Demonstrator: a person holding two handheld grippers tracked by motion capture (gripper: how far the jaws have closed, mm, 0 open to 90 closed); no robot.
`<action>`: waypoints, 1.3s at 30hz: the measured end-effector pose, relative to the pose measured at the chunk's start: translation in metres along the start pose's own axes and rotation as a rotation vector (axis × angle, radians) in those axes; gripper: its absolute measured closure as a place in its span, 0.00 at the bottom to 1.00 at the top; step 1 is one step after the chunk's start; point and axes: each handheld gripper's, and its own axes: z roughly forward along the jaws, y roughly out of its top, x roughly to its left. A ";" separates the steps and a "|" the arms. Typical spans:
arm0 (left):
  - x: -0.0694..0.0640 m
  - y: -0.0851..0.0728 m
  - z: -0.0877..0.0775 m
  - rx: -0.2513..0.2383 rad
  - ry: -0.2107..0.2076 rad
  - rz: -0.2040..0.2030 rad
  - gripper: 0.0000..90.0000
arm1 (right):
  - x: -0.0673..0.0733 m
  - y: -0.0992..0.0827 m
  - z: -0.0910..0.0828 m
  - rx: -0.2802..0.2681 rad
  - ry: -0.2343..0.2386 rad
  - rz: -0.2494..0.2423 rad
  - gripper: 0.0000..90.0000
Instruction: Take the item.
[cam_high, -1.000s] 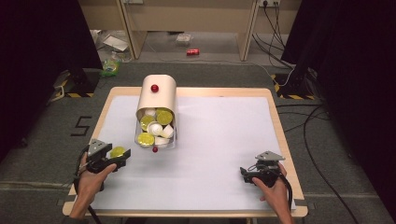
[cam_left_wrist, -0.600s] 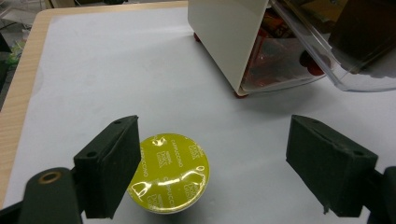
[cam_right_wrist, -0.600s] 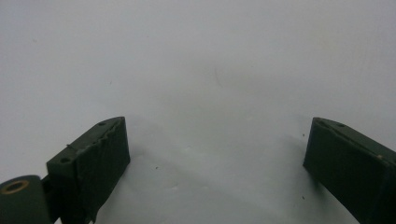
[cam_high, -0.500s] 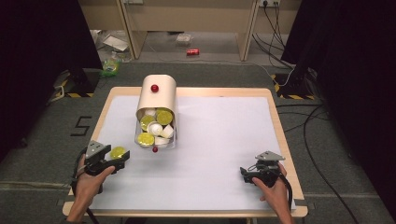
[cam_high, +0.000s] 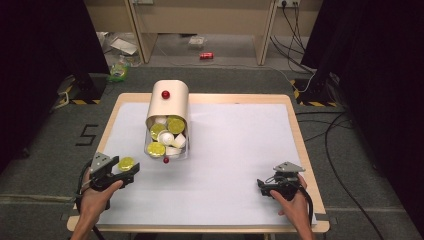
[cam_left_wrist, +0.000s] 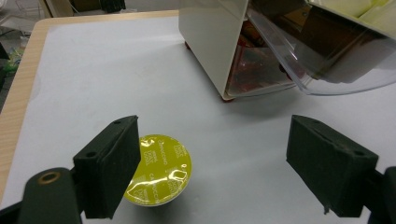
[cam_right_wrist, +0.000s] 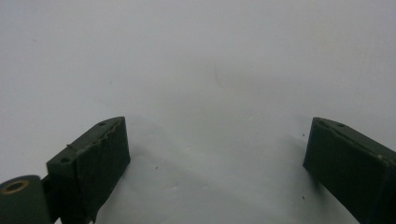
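One yellow capsule (cam_left_wrist: 159, 170), two tools wide

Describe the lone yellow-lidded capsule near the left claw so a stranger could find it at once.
Start at the cream dispenser box with its clear drawer of capsules, on the white table. Look toward the near left corner, to the open left claw. The yellow-lidded capsule lies there alone on the table, unlike the others, heaped in the drawer.

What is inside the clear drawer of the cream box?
The clear drawer holds yellow-lidded capsules and white ones. The cream box covers its back part, so anything there is hidden.
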 end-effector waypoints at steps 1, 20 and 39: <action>0.000 0.000 0.000 0.000 -0.001 0.000 0.19 | 0.000 0.000 0.000 0.000 0.000 -0.001 0.08; -0.009 -0.004 -0.012 -0.016 -0.013 0.004 0.19 | 0.000 0.000 0.000 0.000 0.002 -0.001 0.08; -0.022 -0.007 -0.024 -0.046 -0.031 0.007 0.18 | 0.000 0.000 0.000 0.000 0.002 -0.001 0.08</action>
